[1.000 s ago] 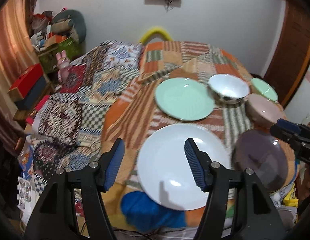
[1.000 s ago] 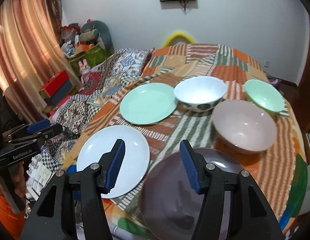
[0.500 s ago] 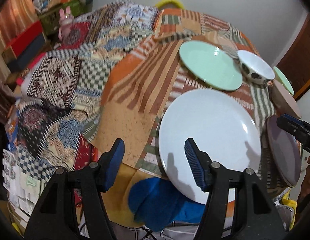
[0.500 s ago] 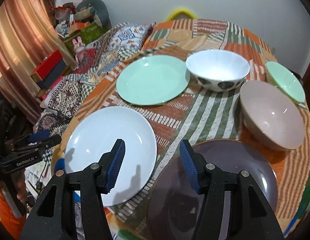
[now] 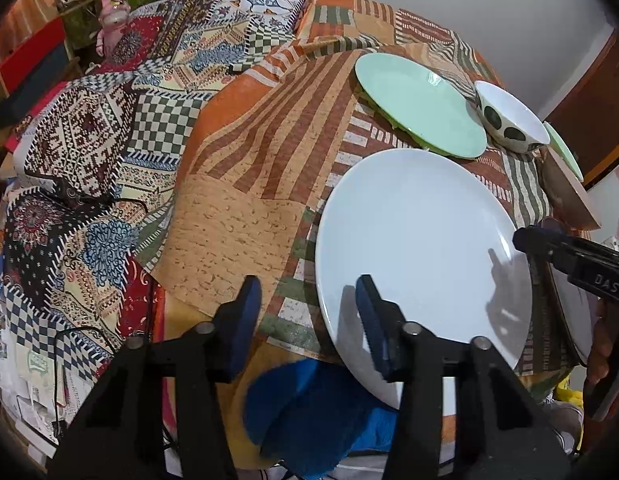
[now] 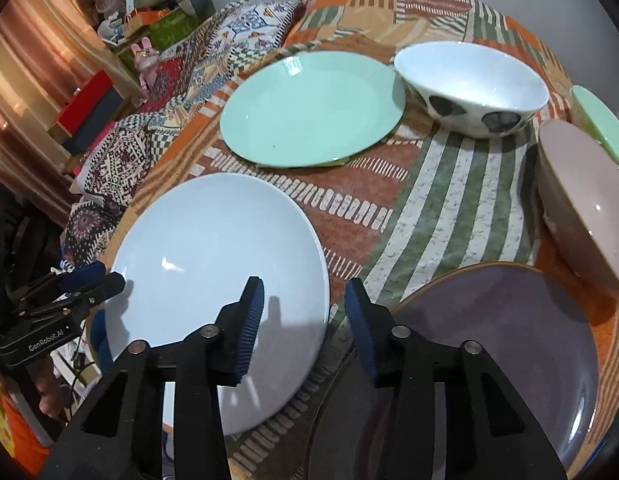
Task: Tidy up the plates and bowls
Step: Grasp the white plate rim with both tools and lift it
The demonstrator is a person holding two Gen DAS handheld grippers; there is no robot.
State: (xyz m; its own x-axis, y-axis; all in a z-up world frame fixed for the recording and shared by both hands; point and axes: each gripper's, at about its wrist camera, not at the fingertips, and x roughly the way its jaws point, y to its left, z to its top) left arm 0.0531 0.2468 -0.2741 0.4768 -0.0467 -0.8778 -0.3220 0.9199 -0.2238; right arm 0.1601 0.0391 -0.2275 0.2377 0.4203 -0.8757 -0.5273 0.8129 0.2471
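Observation:
A white plate [image 5: 421,248] [image 6: 213,248] lies at the near edge of the patchwork-covered table [image 6: 449,208]. My left gripper [image 5: 308,296] straddles its left rim, one finger over the plate and one over the cloth. Its jaws are closing, and the pads stand clear of the rim. My right gripper [image 6: 304,294] straddles the plate's right rim, jaws also closing without pressing. A purple plate [image 6: 489,340] lies just right of it. Farther back are a green plate [image 6: 309,108], a spotted white bowl [image 6: 469,84], a pink bowl [image 6: 581,200] and a green bowl [image 6: 601,128].
A patterned quilt [image 5: 109,140] drapes down left of the table. Boxes [image 6: 85,112], a pink toy rabbit [image 6: 147,60] and a curtain [image 6: 33,64] stand at the far left. A blue cloth [image 5: 309,408] hangs below the table's near edge.
Both grippers have come down and tilted toward the white plate, which now fills more of each view. The jaws of both have narrowed around its opposite rims.

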